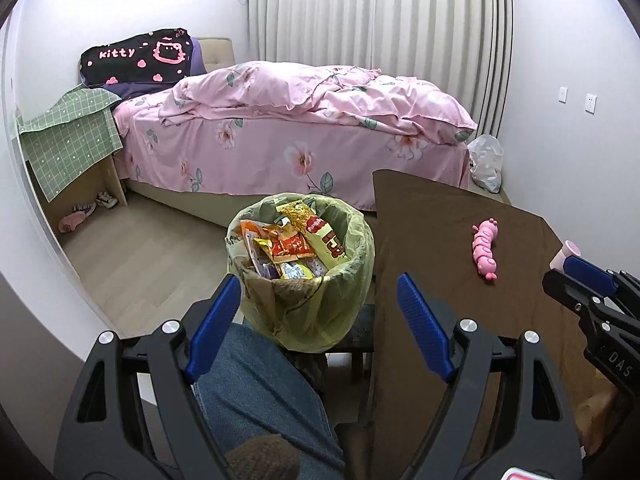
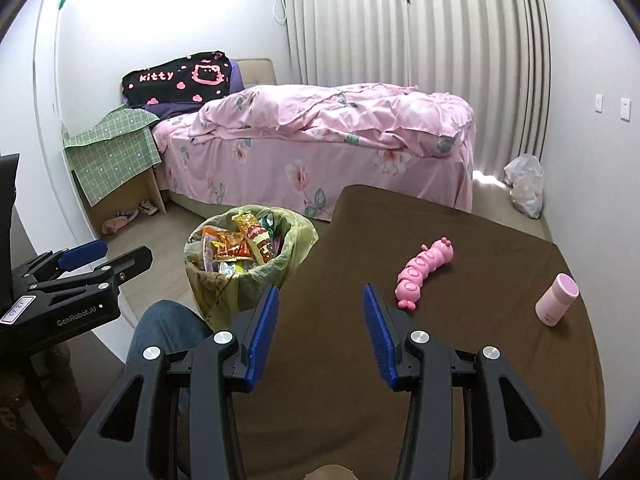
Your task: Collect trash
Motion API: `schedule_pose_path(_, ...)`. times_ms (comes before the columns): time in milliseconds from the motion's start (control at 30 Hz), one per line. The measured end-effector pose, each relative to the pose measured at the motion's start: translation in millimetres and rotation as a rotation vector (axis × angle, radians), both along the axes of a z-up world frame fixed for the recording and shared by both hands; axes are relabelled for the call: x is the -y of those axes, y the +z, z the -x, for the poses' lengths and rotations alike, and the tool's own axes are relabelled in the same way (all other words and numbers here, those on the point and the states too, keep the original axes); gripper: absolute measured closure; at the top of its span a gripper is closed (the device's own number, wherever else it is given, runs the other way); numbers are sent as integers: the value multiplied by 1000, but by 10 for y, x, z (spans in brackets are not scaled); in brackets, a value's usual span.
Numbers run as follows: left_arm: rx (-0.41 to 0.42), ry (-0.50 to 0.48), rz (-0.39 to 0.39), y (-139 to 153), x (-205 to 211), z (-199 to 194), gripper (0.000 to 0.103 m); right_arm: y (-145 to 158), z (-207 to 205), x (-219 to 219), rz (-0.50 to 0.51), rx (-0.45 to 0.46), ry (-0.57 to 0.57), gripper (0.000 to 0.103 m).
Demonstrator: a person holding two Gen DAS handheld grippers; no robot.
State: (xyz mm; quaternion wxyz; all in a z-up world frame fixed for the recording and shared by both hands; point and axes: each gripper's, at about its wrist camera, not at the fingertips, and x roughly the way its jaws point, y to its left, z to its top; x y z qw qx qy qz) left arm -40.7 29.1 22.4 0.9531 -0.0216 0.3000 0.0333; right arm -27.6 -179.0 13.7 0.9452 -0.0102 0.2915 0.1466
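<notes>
A bin lined with a yellow-green bag (image 1: pixel 304 280) (image 2: pixel 248 264) stands on the floor left of the brown table (image 1: pixel 452 248) (image 2: pixel 420 360), packed with snack wrappers (image 1: pixel 296 240) (image 2: pixel 240 244). My left gripper (image 1: pixel 320 312) hangs open just in front of the bin, nothing between its blue pads. My right gripper (image 2: pixel 320 320) is open and empty over the table's near left part. Each gripper shows in the other's view: the right gripper (image 1: pixel 576 280) at the right edge, the left gripper (image 2: pixel 116 254) at the left edge.
A pink caterpillar toy (image 1: pixel 486 252) (image 2: pixel 424 272) and a pink cup (image 2: pixel 556 298) lie on the table. A person's jeans-clad knee (image 1: pixel 256 384) sits below the bin. Behind are a pink bed (image 1: pixel 296 128), a green-covered side table (image 1: pixel 68 136) and a plastic bag (image 1: pixel 486 162) on the floor.
</notes>
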Motion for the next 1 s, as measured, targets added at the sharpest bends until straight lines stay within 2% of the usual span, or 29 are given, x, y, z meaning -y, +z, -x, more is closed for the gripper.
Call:
schedule_pose_path(467,-6,-20,-18,-17,51,-29,27,-42,-31,-7,-10,-21,3,62)
schedule_pose_path(1000,-16,-45,-21,-65,75,-43,27,-9,24,15,-13,-2,-21,62)
